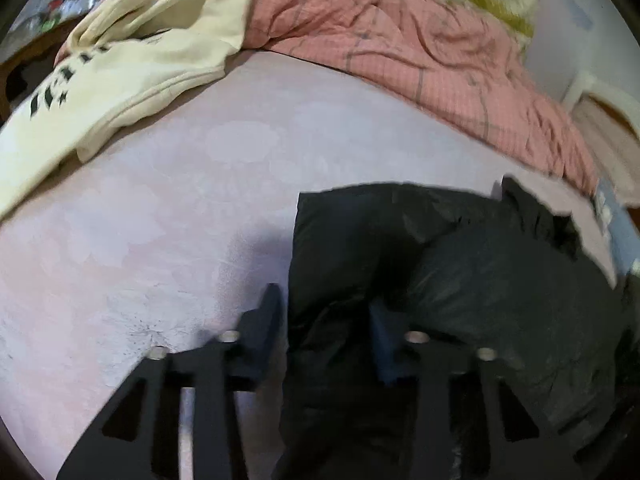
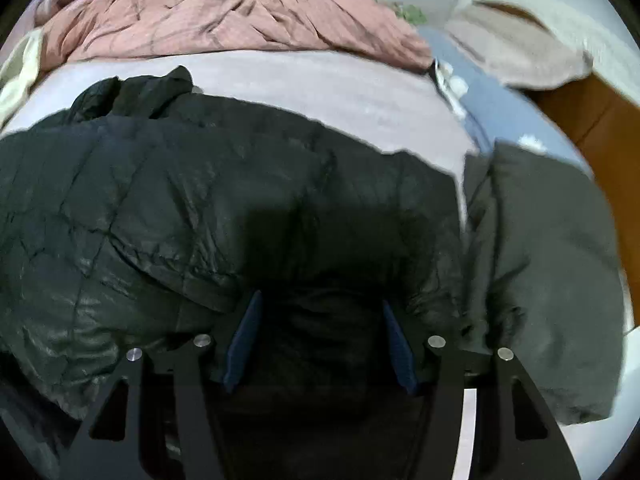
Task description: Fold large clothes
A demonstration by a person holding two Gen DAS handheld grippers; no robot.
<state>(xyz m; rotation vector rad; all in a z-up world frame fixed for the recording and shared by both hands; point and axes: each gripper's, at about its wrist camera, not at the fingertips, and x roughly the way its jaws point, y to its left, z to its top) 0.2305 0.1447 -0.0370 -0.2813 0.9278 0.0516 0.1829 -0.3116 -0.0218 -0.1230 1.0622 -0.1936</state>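
Note:
A black puffy jacket lies on the pale pink bed sheet. In the left wrist view its left edge runs up between the fingers of my left gripper. Both pads rest against that fold, so the gripper is shut on it. The right wrist view is mostly filled by the jacket, with its dark grey lining or another panel hanging at the right. My right gripper hovers over the jacket's near edge. Its blue pads stand wide apart and grip nothing.
A cream sweatshirt with dark lettering lies at the bed's far left. A crumpled pink checked quilt is piled along the far side. A wooden floor and a beige cushion lie past the bed's right edge.

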